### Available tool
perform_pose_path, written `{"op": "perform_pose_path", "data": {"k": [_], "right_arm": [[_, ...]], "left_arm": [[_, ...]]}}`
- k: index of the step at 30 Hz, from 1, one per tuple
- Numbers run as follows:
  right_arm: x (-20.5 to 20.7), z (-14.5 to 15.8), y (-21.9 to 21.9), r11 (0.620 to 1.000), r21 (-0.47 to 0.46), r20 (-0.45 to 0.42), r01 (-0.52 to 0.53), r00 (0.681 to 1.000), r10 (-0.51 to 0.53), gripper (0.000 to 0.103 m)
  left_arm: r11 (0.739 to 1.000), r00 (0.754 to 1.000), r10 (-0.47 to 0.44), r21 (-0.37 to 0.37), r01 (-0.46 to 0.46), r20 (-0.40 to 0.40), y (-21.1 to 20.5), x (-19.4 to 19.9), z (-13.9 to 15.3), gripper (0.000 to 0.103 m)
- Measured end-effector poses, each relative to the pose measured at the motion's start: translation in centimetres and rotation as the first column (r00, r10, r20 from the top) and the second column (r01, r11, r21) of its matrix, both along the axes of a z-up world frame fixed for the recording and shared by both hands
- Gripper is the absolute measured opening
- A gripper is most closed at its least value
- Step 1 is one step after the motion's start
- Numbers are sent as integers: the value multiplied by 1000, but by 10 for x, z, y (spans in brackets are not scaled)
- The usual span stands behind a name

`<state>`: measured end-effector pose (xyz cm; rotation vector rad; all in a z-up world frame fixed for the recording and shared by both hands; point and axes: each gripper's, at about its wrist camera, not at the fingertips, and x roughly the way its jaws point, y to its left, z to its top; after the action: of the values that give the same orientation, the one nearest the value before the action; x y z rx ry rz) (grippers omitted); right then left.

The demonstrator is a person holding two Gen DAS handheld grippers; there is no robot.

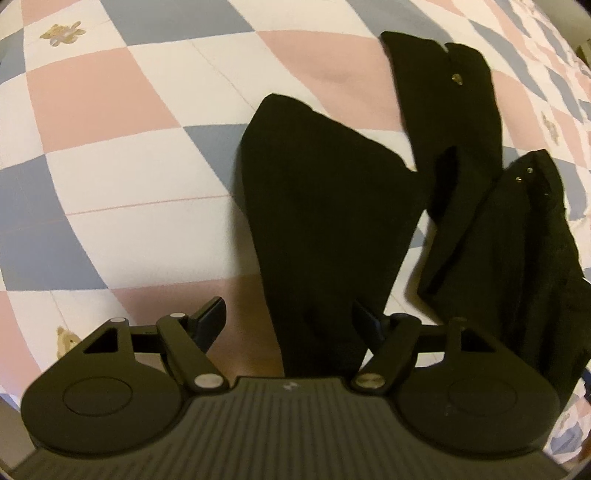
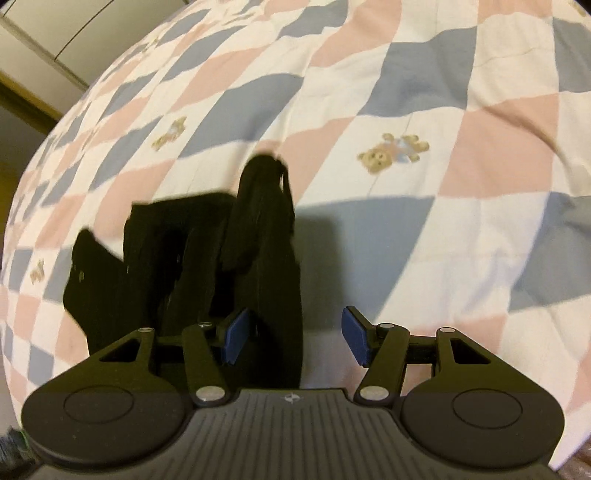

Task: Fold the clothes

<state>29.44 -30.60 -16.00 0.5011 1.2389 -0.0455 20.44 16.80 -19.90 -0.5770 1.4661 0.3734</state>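
The left gripper (image 1: 291, 319) and the right gripper (image 2: 295, 338) both stand wide apart, gripping nothing, each hovering low over a black garment (image 1: 325, 206) that lies in several limp, partly folded strips on a bed quilt (image 1: 122, 177) chequered in pink, blue and white. The left wrist view shows a broad dark panel running between its fingers and, beyond it, two narrower strips bearing small metal studs (image 1: 522, 173). The right wrist view shows instead a bunched, raised fold, printed teddy bears (image 2: 393, 151) and a pale cabinet (image 2: 62, 33) at far left.
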Motion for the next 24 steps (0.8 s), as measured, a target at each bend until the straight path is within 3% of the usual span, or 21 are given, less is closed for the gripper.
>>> {"op": "perform_pose_path", "data": {"k": [7, 10, 11, 12, 14, 17, 19, 21, 23, 24], "right_arm": [[35, -24, -16, 992, 106, -25, 63, 998, -61, 58], [47, -32, -15, 991, 126, -31, 45, 999, -41, 56], [51, -33, -14, 992, 126, -36, 28, 999, -24, 51], [54, -35, -12, 993, 121, -43, 10, 999, -5, 40], [57, -36, -11, 993, 119, -49, -17, 999, 23, 35], [58, -34, -10, 992, 122, -43, -43, 998, 48, 19], [57, -32, -11, 990, 126, -34, -55, 998, 60, 11], [56, -30, -11, 989, 130, -25, -67, 997, 71, 10], [56, -16, -12, 986, 154, 15, -56, 998, 54, 10], [56, -9, -12, 985, 168, 36, -49, 998, 44, 10]], "left_arm": [[999, 999, 31, 14, -31, -9, -6, -6, -1, 72], [999, 999, 41, 26, -41, -10, -7, -9, -1, 72], [999, 999, 41, 30, -41, -9, -7, -9, -2, 72], [999, 999, 41, 35, -41, -9, -8, -8, -3, 72], [999, 999, 32, 41, -31, -12, -9, -6, -7, 72], [999, 1000, 7, 39, -6, -19, -10, 3, -18, 70], [1000, 1000, 3, 2, -3, -15, -9, 9, -26, 61], [999, 1000, 6, -32, -7, -15, -8, 12, -33, 20], [1000, 1000, 5, -23, -5, -21, -8, 13, -33, 0], [1000, 1000, -1, -13, 0, -19, -7, 13, -30, 0]]}}
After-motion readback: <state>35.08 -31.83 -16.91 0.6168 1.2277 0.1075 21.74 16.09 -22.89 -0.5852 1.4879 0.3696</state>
